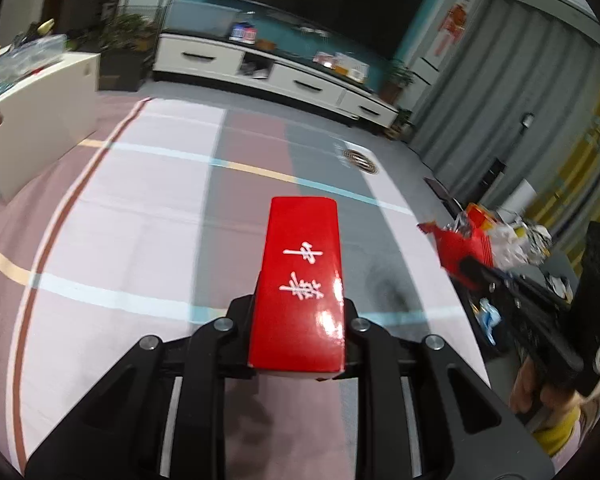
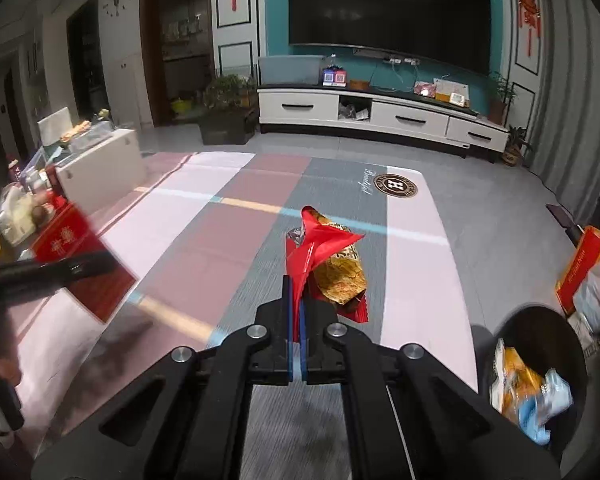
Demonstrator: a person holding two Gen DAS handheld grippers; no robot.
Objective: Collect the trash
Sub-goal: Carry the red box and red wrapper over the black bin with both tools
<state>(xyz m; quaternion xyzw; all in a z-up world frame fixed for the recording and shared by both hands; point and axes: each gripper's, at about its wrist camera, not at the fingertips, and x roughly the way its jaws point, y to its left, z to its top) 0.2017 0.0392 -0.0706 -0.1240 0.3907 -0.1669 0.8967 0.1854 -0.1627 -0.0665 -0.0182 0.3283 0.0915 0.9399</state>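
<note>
My left gripper (image 1: 300, 312) is shut on a red cigarette box (image 1: 300, 280) with white Chinese characters and holds it above the patterned rug; the box also shows blurred in the right wrist view (image 2: 76, 248). My right gripper (image 2: 298, 312) is shut on a crumpled red and gold snack wrapper (image 2: 328, 260), held above the rug. In the left wrist view the right gripper and its red wrapper (image 1: 460, 244) appear at the right. A black trash bin (image 2: 540, 376) with wrappers inside stands low right of the right gripper.
A striped pink, grey and white rug (image 2: 220, 208) covers the floor. A white TV cabinet (image 2: 372, 120) stands against the far wall under a TV. A white side cabinet (image 2: 104, 168) stands at the left. An orange box (image 2: 584, 268) sits beside the bin.
</note>
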